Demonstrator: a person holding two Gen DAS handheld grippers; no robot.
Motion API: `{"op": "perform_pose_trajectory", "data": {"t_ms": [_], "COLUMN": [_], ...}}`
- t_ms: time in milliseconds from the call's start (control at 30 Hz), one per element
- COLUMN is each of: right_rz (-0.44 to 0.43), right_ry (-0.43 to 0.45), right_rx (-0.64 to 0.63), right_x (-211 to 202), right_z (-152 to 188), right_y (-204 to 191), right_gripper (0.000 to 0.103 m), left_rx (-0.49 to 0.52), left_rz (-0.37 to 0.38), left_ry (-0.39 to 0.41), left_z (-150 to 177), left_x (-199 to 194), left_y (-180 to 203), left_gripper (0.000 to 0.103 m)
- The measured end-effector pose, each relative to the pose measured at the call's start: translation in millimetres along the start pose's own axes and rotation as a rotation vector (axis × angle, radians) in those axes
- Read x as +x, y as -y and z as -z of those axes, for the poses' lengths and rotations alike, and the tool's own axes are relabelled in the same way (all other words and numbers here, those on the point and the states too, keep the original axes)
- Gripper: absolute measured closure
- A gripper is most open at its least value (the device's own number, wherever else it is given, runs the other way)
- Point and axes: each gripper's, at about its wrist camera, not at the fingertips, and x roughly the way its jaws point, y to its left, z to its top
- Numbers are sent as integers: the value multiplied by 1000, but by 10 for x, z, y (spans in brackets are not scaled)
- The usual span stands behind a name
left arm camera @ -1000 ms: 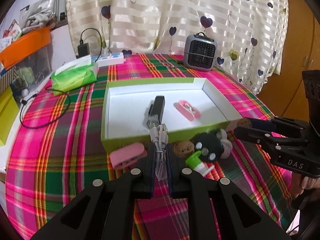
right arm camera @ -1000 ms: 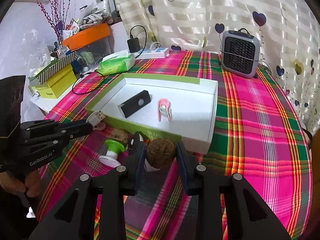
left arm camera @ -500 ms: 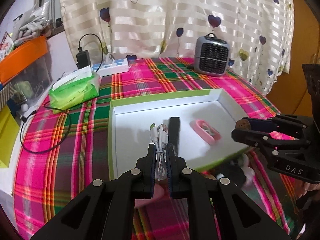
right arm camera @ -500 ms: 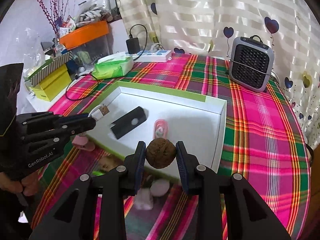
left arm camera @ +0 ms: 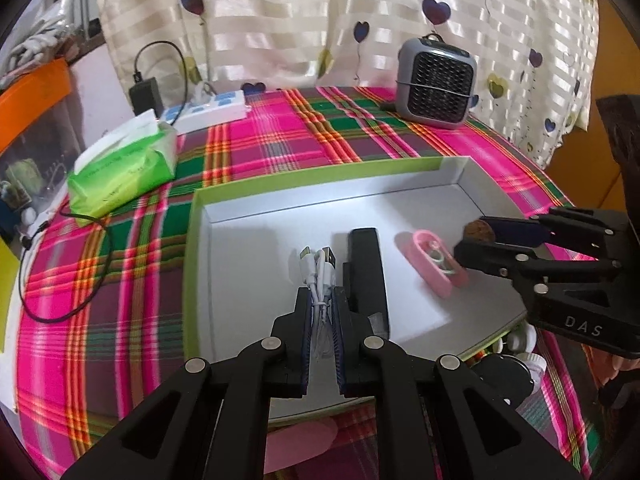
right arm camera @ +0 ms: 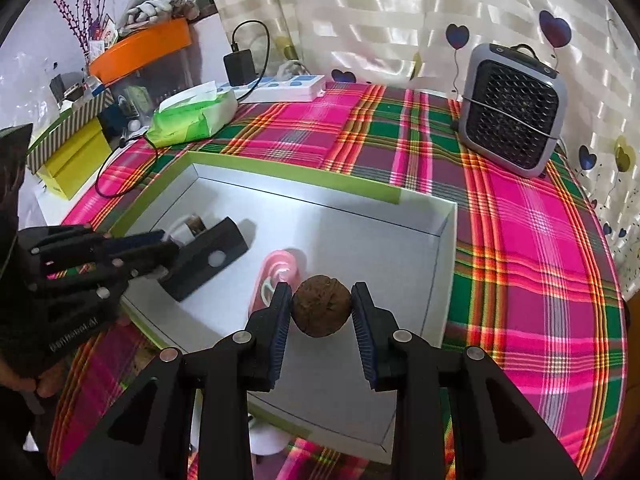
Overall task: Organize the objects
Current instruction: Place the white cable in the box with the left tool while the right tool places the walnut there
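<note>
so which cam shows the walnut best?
Right wrist: the walnut sits whole and centred between the right gripper pads, over the white tray. Left wrist shows only a brown sliver at that gripper's tips.

Right gripper clamping walnut above white tray; pink case, black block inside.

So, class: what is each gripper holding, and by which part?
Left gripper: the coiled white cable, pinched across the bundle's near end, plugs sticking out ahead. Right gripper: the walnut, clamped across its middle.
</note>
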Motion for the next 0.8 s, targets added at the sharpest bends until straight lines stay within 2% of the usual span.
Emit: {"op": "perform_pose_trajectory", "data": {"t_ms": [200,533,733,800], "right_rz": [-15,-21,-34,-36], "right_ry": [-3,-3,11,24], "right_rx": [-8,11,-16,-29], "right_x": [20,55,24,-18], "right_z": [-11,-45,-40,-35], "right_y": [-40,10,-59,-93], "right_gripper": [71,71,70,64], "left_rx": [-18,-33,-27,-26], "left_rz": [35,33,11,2], "left_ry": [-19,-16,16,22], "left_z": [22,15,-3,-1], "left_x": [32,25,-34,-61], "left_y": [25,21,24,22], "left_gripper": [94,94,93,92]}}
